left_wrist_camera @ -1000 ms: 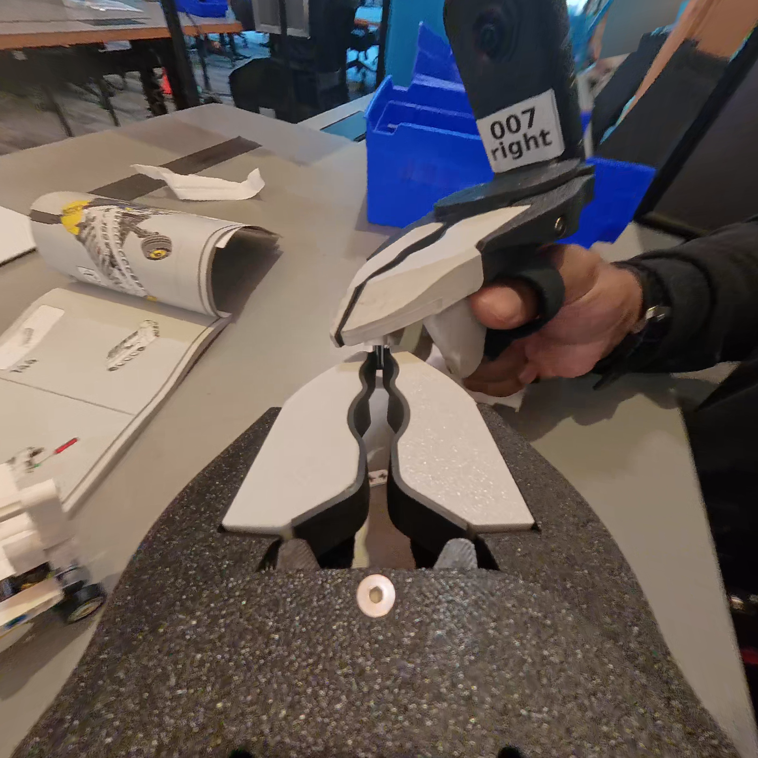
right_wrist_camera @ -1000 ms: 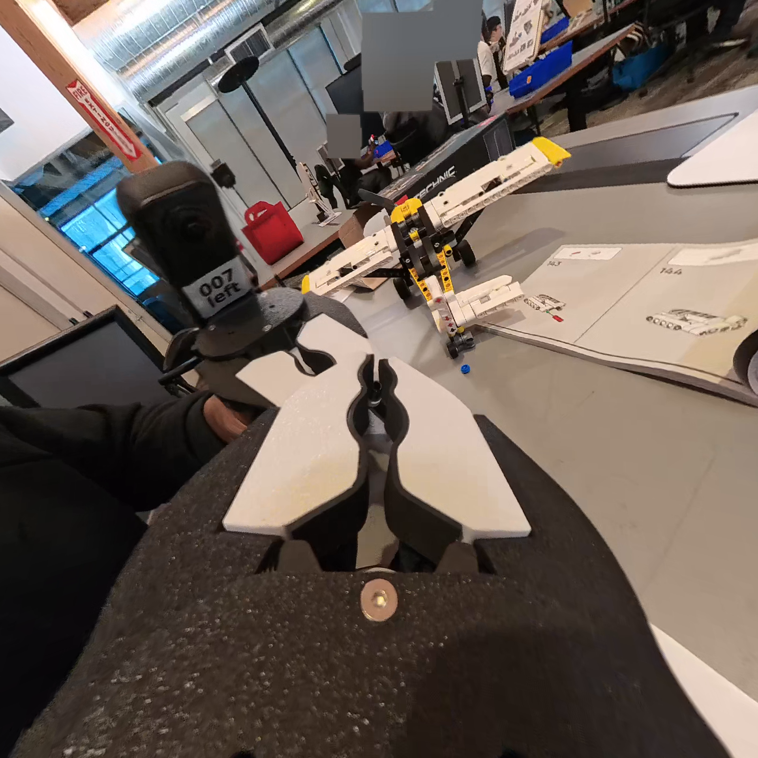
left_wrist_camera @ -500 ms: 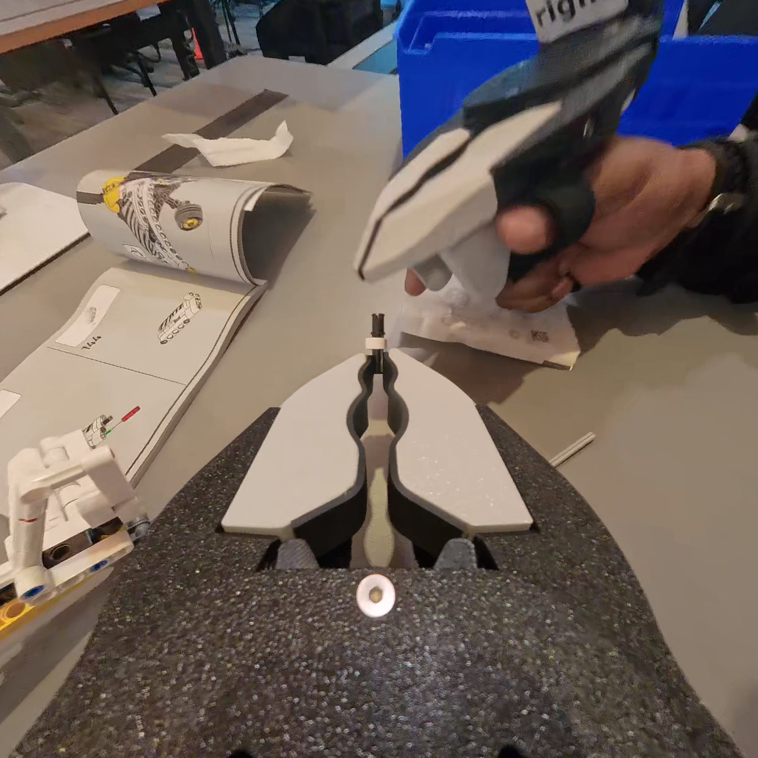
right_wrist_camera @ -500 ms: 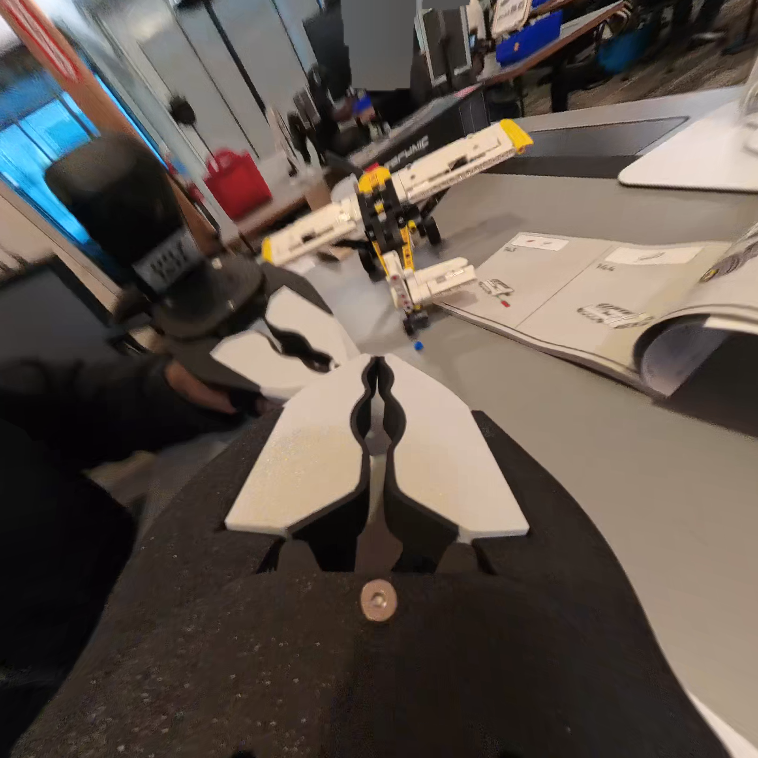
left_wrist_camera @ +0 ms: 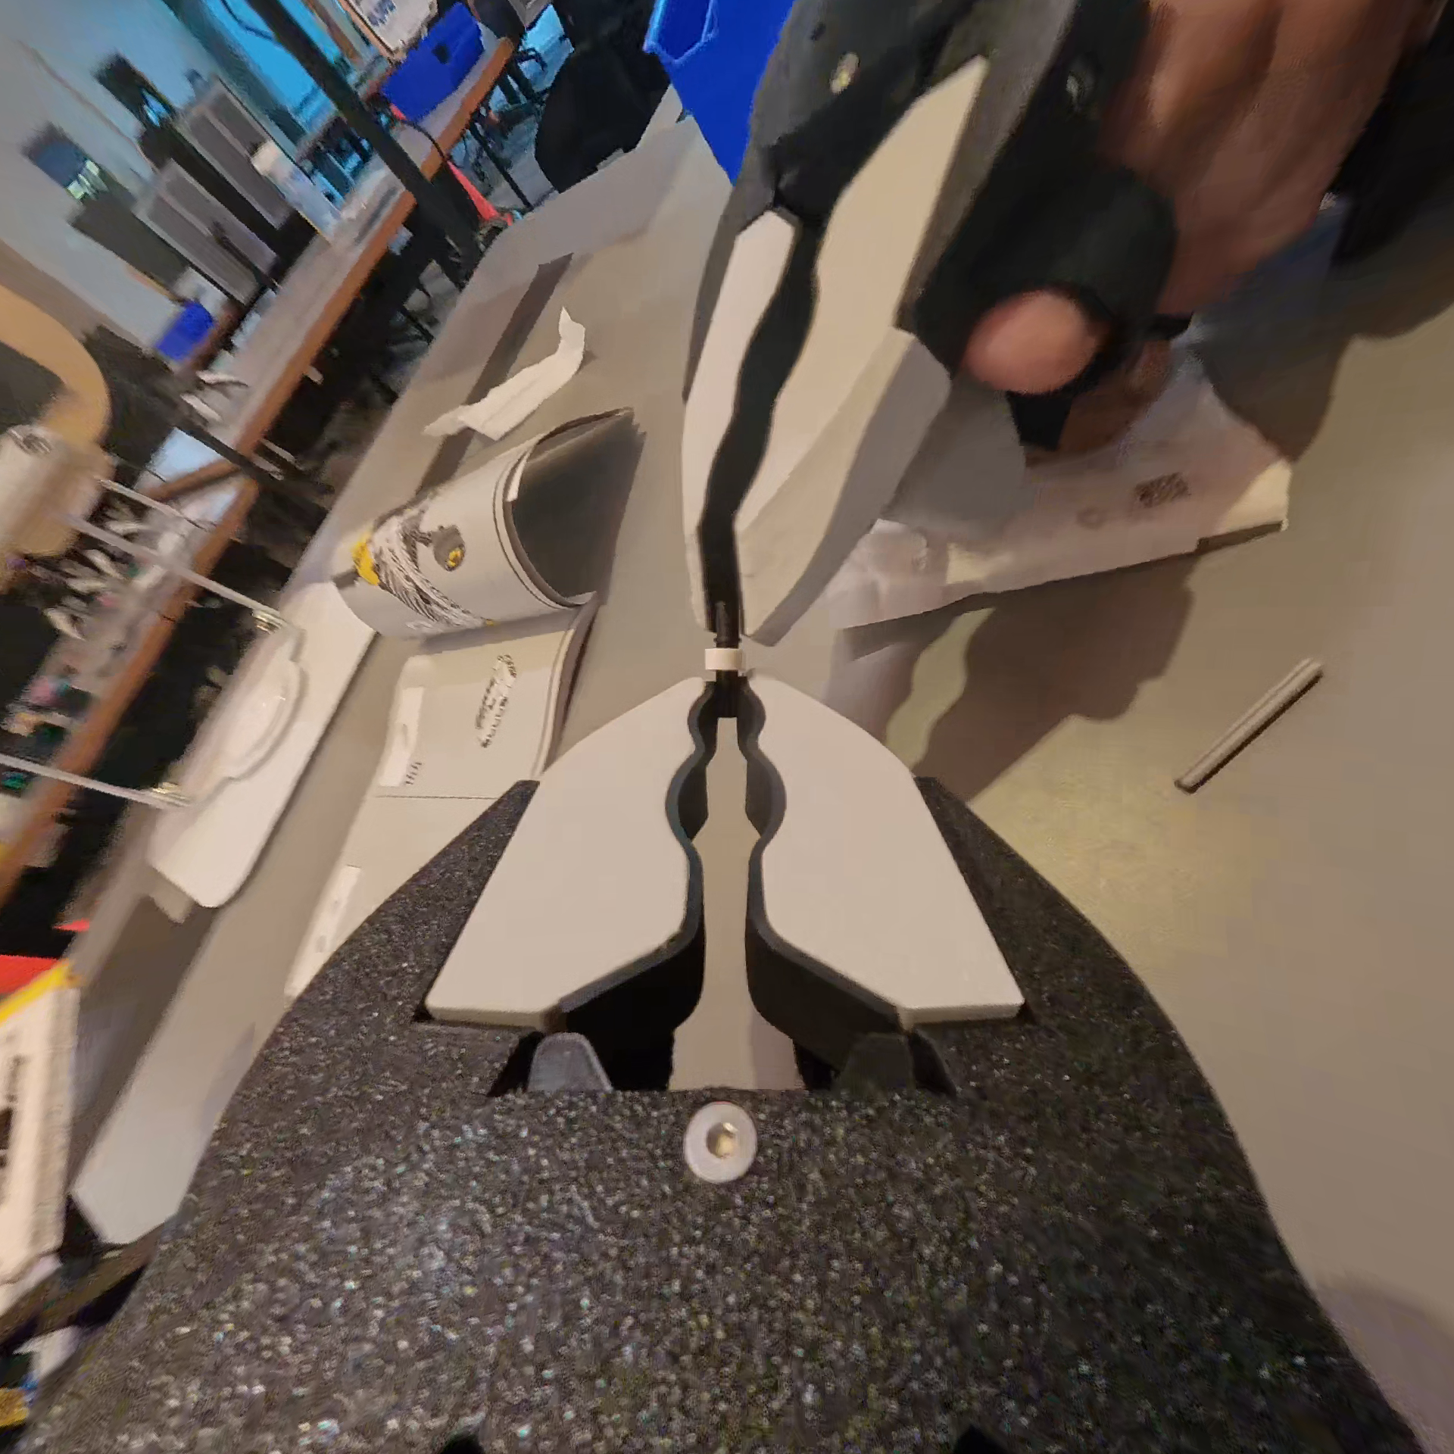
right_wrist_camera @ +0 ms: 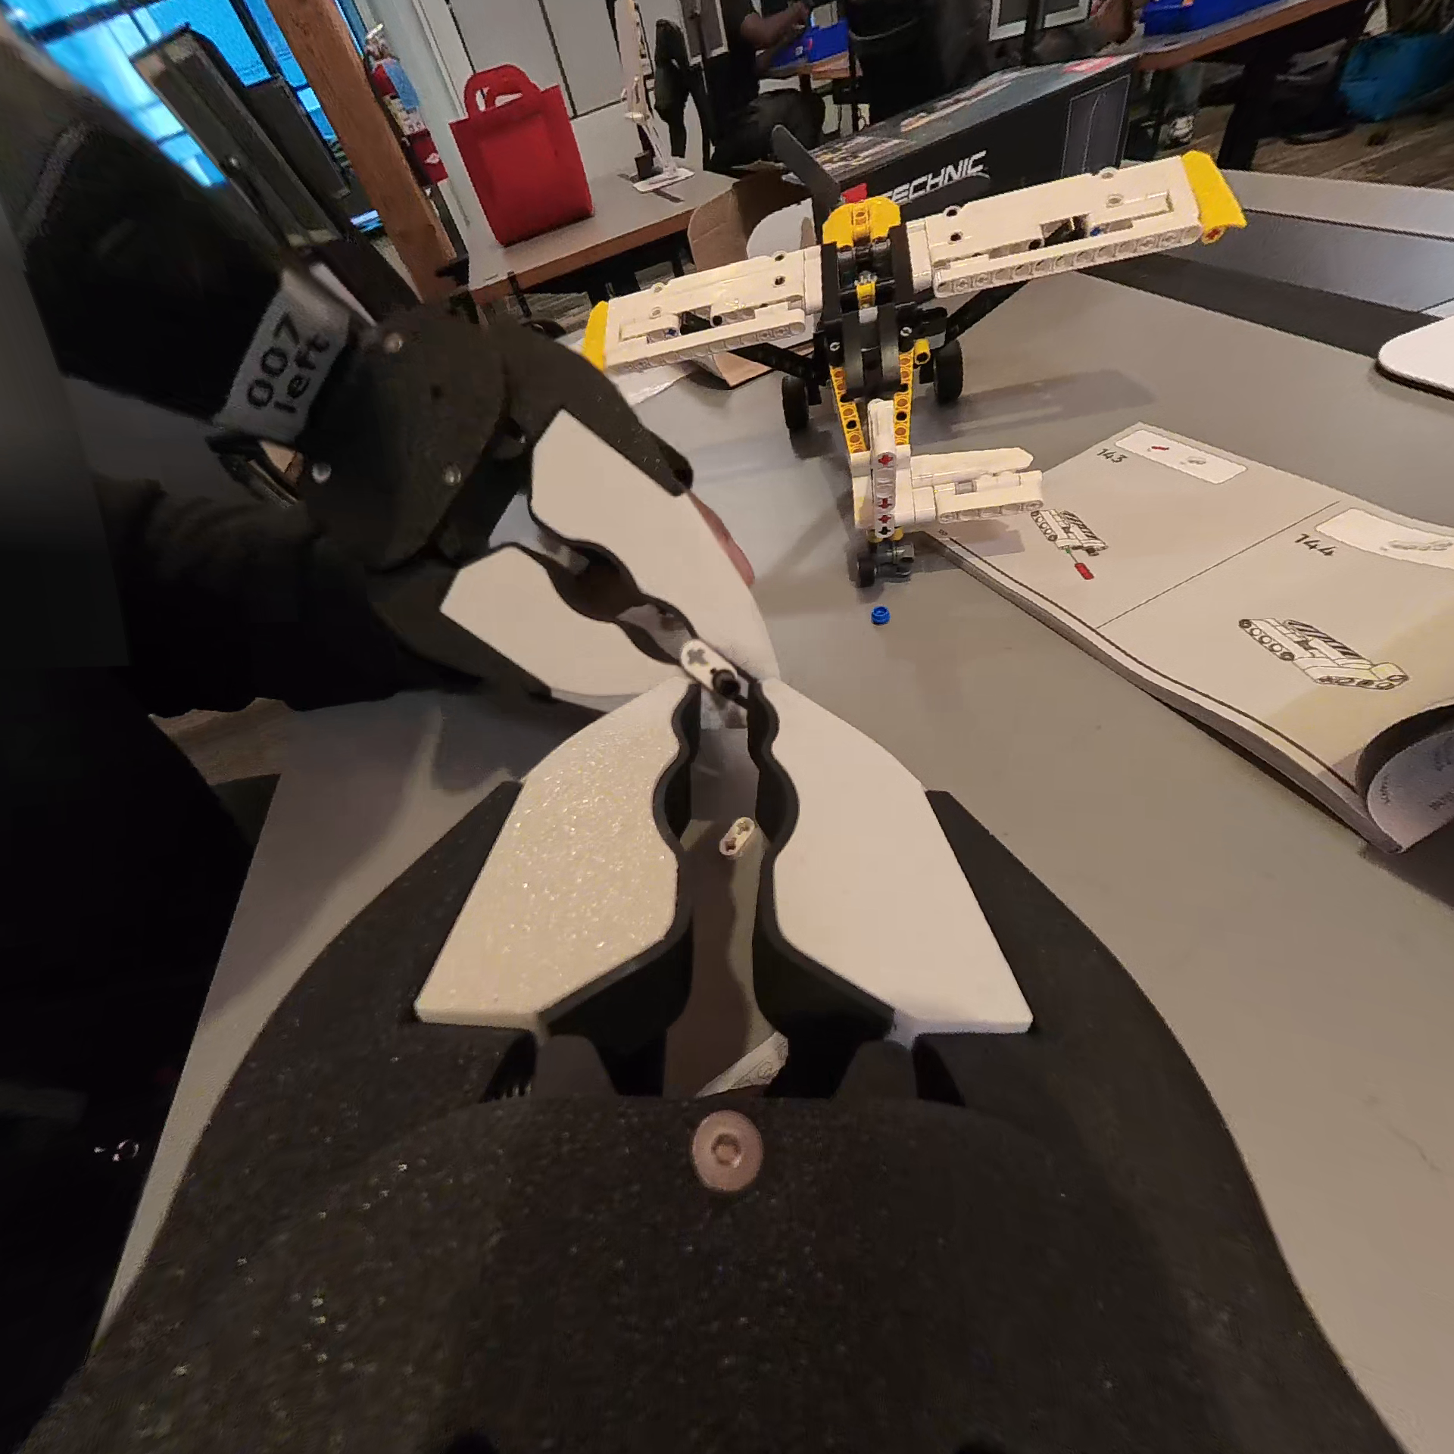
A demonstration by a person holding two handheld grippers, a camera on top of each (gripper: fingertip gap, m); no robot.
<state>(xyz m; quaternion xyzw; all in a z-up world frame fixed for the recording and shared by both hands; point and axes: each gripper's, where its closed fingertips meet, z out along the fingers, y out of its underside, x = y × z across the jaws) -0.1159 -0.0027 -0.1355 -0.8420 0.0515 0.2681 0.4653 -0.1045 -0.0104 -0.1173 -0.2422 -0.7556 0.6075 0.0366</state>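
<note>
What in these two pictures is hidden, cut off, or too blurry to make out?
- Left view: the black pin with its white piece runs into the right tool; whether that tool's tips press on it is unclear.
- Left view: the room at the left edge is motion-blurred.
- Right view: the booklet is cut off by the right edge.
- Right view: the left tool blocks the table behind it.

Light: even indoor light, moderately bright; blue daylight from windows in the upper left of the right wrist view.
Shadows: soft dark patches on the grey table, right of centre in the left wrist view.
Blur: left edge and upper right of the left wrist view smeared by motion; right wrist view sharper.
Distortion: wide-angle bending at all edges.
Glare: sparkle on the pale fingers.
</note>
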